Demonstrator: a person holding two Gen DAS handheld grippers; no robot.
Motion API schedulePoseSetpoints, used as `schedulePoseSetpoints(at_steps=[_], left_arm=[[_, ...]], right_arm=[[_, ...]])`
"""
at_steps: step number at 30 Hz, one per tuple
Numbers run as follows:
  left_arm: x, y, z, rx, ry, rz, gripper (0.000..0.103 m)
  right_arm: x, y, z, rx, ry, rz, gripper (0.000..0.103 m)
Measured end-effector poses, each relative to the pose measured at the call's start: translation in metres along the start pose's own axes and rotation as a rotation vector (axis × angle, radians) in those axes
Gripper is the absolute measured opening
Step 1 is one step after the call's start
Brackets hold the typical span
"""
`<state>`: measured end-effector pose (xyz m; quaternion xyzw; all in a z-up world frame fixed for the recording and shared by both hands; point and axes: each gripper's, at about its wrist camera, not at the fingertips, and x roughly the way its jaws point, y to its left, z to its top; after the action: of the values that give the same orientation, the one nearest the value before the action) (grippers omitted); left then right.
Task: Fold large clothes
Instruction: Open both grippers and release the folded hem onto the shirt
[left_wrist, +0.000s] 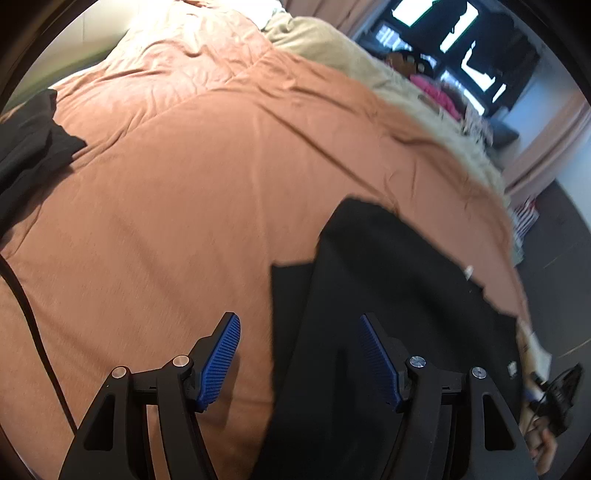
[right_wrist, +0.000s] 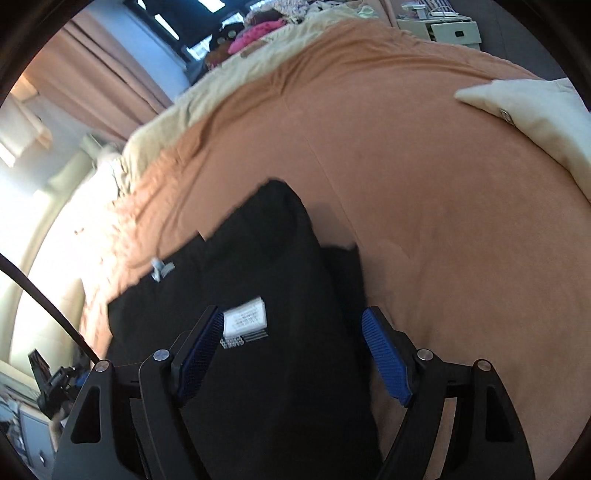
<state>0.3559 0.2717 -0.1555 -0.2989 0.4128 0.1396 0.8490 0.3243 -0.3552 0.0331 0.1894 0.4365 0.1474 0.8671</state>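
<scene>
A black garment lies folded on the orange bed cover, long and narrow, with a white label showing on top. My left gripper is open just above the garment's left edge, one finger over the cover and the other over the black cloth. My right gripper is open too and hovers over the same black garment, its left finger beside the label. Neither gripper's pads press on the cloth.
Another dark garment lies at the cover's far left. A cream cushion or cloth sits at the right. A beige blanket and a pile of pink clothes lie toward the window. A dark cable crosses the left.
</scene>
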Motion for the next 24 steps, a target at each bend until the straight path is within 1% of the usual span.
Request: schedulePoseSetpoints(at_steps=[1,3,4,5,6,7,8,9,10,11,12,15,17,20,21,22,24], left_arm=[[0.001,0.001,-0.003,0.007,0.006,0.011,0.066],[0.007,0.003,-0.012,0.025,0.037,0.027,0.056],[0.011,0.005,-0.014,0.032,0.058,0.027,0.043],[0.014,0.006,-0.018,0.034,0.079,0.014,0.034],[0.015,0.006,-0.021,0.031,0.089,-0.002,0.03],[0.014,0.005,-0.022,0.037,0.089,-0.011,0.021],[0.012,0.004,-0.024,0.051,0.082,-0.005,0.014],[0.009,0.0,-0.025,0.074,0.069,0.008,0.009],[0.006,-0.003,-0.025,0.087,0.06,0.017,0.004],[0.004,-0.004,-0.025,0.09,0.051,0.017,0.004],[0.003,-0.003,-0.025,0.085,0.048,0.014,0.004],[0.005,0.004,-0.025,0.057,0.047,0.014,0.003],[0.008,0.008,-0.027,0.044,0.049,0.035,0.003],[0.007,0.011,-0.029,0.025,0.045,0.048,0.003],[0.004,0.011,-0.03,0.023,0.044,0.048,0.003],[0.002,0.011,-0.031,0.02,0.045,0.041,0.003],[-0.003,0.015,-0.032,0.0,0.053,0.013,0.004]], right_arm=[[-0.003,0.0,-0.002,-0.007,0.002,-0.016,0.076],[-0.006,0.0,-0.005,-0.016,0.01,-0.045,0.074],[-0.004,-0.001,-0.007,-0.018,0.022,-0.05,0.07],[-0.002,-0.002,-0.007,-0.017,0.039,-0.052,0.054],[0.0,-0.003,-0.008,-0.013,0.059,-0.053,0.044],[0.002,-0.004,-0.009,-0.006,0.072,-0.04,0.04],[0.002,-0.004,-0.007,-0.011,0.07,-0.036,0.031],[-0.002,0.001,-0.006,-0.031,0.058,-0.053,0.023],[-0.002,0.002,-0.003,-0.042,0.048,-0.064,0.019],[-0.007,0.006,-0.001,-0.053,0.03,-0.067,0.012],[-0.012,0.008,0.001,-0.06,0.016,-0.064,0.009],[-0.021,0.011,0.002,-0.088,-0.011,-0.077,0.005],[-0.016,0.013,0.006,-0.092,-0.015,-0.089,0.004],[-0.011,0.002,0.004,-0.054,-0.01,-0.105,0.004],[-0.012,0.0,0.003,-0.04,-0.007,-0.103,0.004],[-0.004,0.004,0.008,-0.038,-0.005,-0.101,0.004],[-0.008,0.005,0.006,-0.02,-0.013,-0.085,0.005]])
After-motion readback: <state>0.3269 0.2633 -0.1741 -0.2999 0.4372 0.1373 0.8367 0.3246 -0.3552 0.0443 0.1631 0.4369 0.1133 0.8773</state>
